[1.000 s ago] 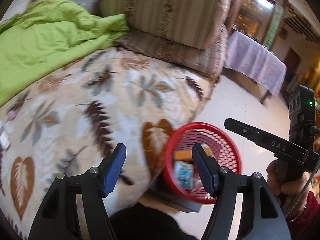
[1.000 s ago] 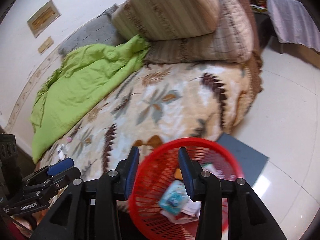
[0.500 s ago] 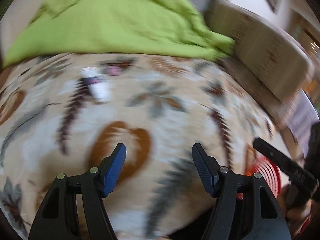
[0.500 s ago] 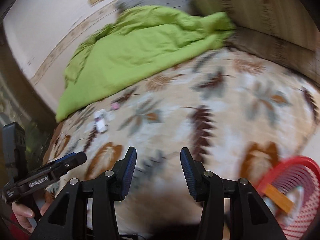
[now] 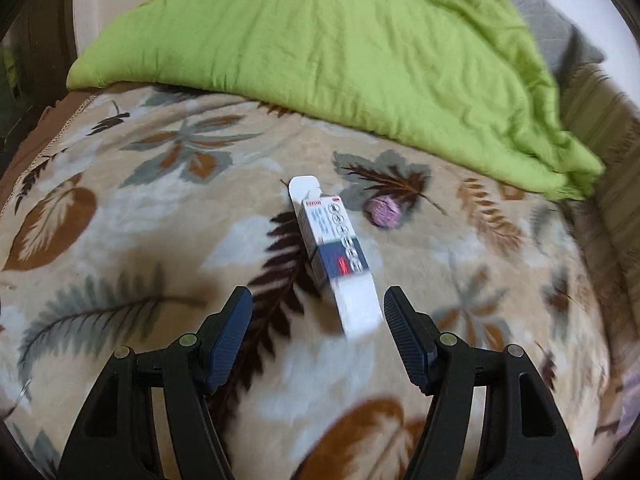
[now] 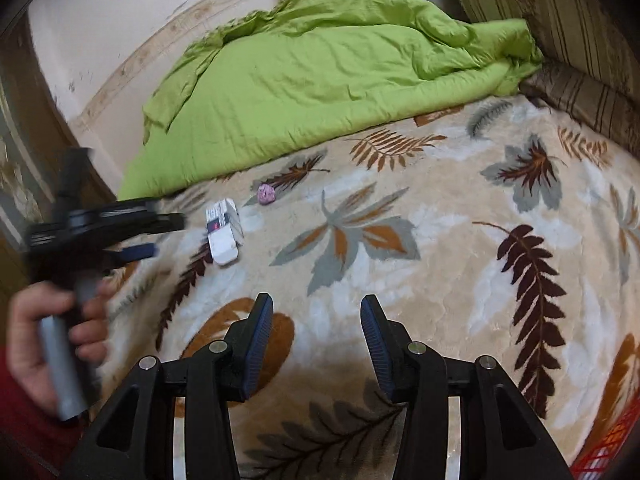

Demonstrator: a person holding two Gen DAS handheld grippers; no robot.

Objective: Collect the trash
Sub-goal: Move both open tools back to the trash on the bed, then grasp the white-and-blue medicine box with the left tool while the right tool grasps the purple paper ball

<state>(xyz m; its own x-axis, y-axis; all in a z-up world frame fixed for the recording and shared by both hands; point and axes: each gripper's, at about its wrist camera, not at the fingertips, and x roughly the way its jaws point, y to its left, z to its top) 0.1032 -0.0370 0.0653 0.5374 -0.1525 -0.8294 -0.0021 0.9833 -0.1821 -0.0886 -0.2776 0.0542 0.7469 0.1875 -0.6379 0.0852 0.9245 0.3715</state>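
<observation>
- While both tools hang over the leaf-patterned blanket (image 5: 132,240), the left gripper (image 5: 318,312) has its jaws spread wide with nothing between the blue pads (image 5: 236,332)
- The small white carton (image 5: 334,248), printed with grey, dark blue and a red mark, lies flat on the blanket; its near white flap sits just ahead of the left gripper, closer to the right-hand pad, and does not touch it
- A crumpled purple wad (image 5: 385,210) rests on the blanket just beside the carton's far end, apart from it
- The green quilt (image 5: 340,52) is bunched up beyond the carton, covering the far part of the blanket
- In the right wrist view the right gripper (image 6: 317,336) is also released, jaws parted and empty, well apart from the carton (image 6: 223,232), which lies ahead and to its left
- A hand (image 6: 52,336) with a red sleeve grips the left tool's grey handle, and that tool's tips point at the carton from close by, though blur hides whether they touch it
- A red basket (image 6: 608,452) shows only as a rim at the lower right corner, far from the carton
</observation>
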